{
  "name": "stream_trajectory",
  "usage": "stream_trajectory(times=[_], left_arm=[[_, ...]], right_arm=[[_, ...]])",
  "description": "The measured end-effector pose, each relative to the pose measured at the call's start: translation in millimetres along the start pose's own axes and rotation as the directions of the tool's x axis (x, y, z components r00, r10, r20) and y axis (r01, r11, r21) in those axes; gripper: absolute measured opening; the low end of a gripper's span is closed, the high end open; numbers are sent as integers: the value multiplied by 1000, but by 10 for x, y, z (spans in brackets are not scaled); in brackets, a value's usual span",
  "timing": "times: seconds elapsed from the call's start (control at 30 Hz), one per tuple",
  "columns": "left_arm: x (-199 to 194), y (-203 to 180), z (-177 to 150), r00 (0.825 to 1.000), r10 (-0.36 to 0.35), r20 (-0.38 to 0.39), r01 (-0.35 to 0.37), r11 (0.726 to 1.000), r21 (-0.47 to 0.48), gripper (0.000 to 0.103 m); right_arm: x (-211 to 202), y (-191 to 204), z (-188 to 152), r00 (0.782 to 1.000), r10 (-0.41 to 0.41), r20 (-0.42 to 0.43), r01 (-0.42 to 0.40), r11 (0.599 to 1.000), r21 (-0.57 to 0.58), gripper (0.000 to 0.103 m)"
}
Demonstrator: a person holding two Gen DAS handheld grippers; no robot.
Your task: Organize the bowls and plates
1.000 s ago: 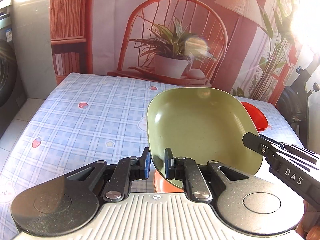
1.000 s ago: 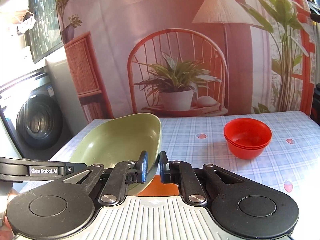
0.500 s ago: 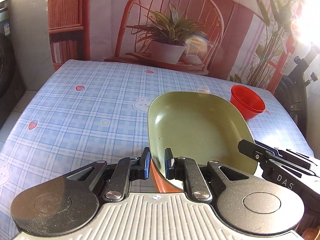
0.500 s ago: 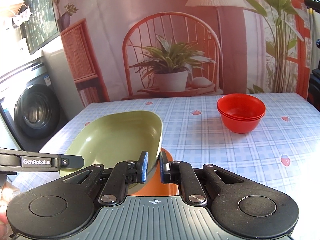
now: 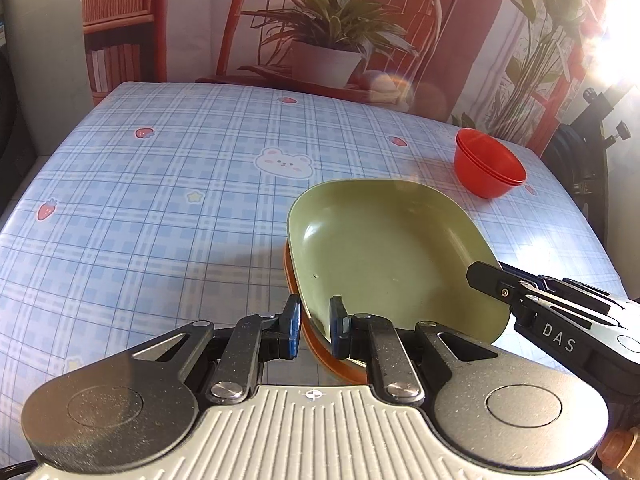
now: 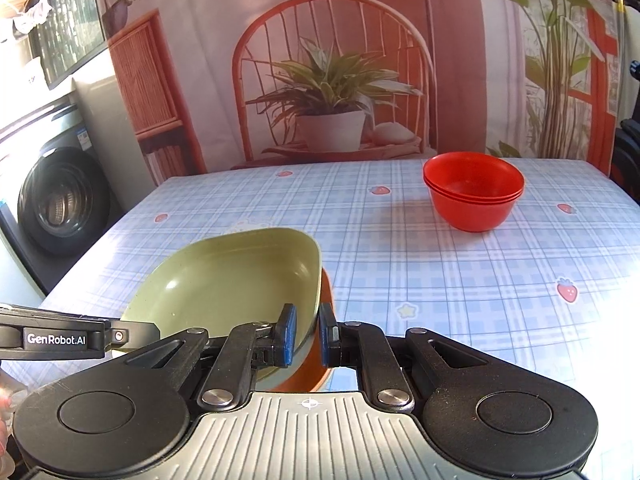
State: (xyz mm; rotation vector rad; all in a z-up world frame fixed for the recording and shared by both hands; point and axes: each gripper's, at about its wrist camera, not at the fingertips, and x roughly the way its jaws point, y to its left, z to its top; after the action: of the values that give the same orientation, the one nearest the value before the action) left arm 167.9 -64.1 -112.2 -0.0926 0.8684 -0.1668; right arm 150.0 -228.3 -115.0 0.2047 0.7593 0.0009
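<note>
Plates point(image 5: 384, 256) over blue checked tablecloth point(image 5: 160, 208), printed backdrop point(image 6: 320, 60).

Left wrist view: taken from just behind left gripper point(image 5: 314, 332), aimed forward and downward across table point(image 5: 160, 216). Right wrist view: taken likewise from behind right gripper point(image 6: 307, 336). Shared by both: green plate point(image 5: 392, 256) close up, red bowls point(image 5: 488, 166) far right, printed backdrop point(image 5: 320, 20).
</note>
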Motion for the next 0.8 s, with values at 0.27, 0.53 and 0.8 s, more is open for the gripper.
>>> stream_trajectory(times=[0.27,0.53,0.8], left_arm=[[43,-17,-52,1000,11,-11,-11,1000,12,14],[77,-35,-72,999,34,-8,-34,999,33,15],[101,5,-80,999,37,-23,-36,999,12,17]], right_arm=[[36,-1,-74,1000,-12,23,12,1000,-27,11],[84,-11,-130,1000,-17,18,18,999,-40,11],[83,-47,-141,999,-25,20,25,999,-36,15]])
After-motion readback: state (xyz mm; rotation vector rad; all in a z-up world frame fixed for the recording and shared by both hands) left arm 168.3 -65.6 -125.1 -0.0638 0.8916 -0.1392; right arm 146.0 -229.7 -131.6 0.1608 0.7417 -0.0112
